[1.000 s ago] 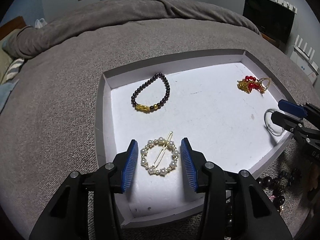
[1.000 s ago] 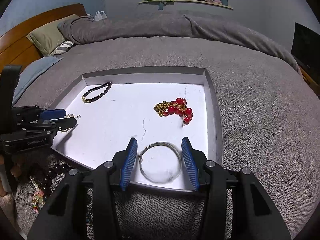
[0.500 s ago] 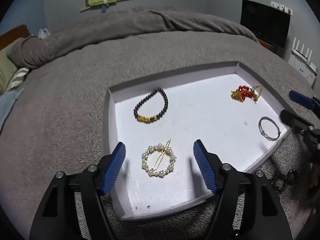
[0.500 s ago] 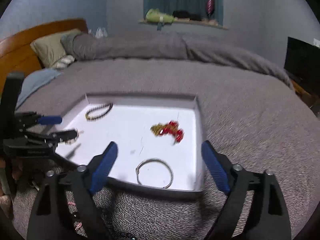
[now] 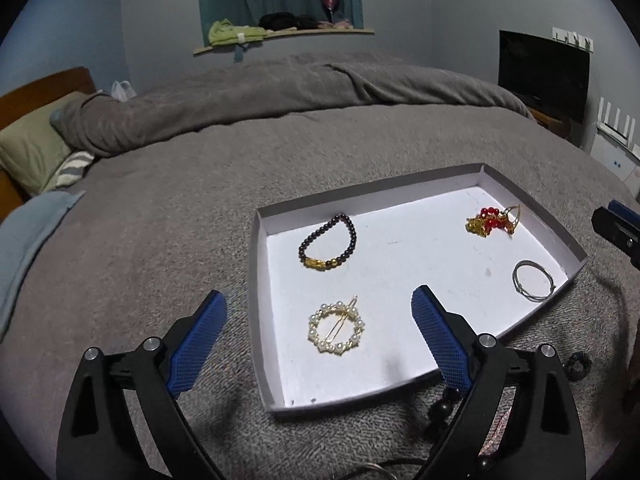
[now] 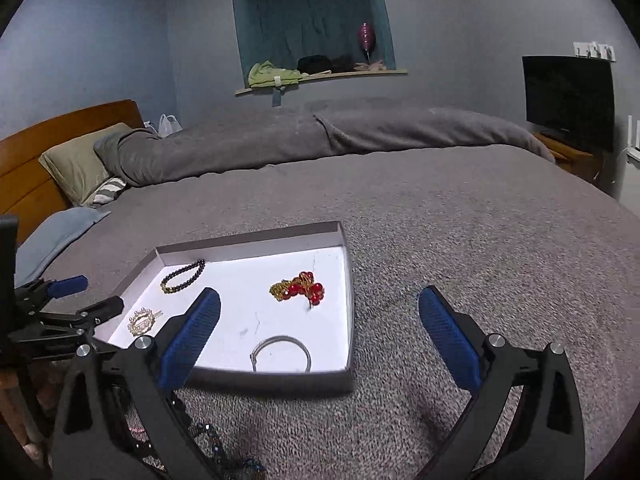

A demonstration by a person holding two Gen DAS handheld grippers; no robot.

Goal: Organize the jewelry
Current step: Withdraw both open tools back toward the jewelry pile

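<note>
Left wrist: left gripper (image 5: 318,334) opening, nothing grasped, pearl hair clip (image 5: 337,331) lying free in tray (image 5: 256,320) near its left wall, beaded bracelet (image 5: 329,247) well apart | Right wrist: right gripper (image 6: 320,330) opening, empty, silver bangle (image 6: 281,353) by tray's near rim, red-and-gold chain (image 6: 299,291) beyond; bare bed (image 6: 460,248) rightward gives room.

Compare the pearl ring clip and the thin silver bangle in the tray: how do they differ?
The pearl ring clip is a circle of white beads on gold with a gold pin across its middle; the silver bangle is a bare wire hoop with nothing across it. The clip lies in the tray's near left corner, the bangle in the near right corner. Both lie flat on the white floor, free of either gripper.
</note>
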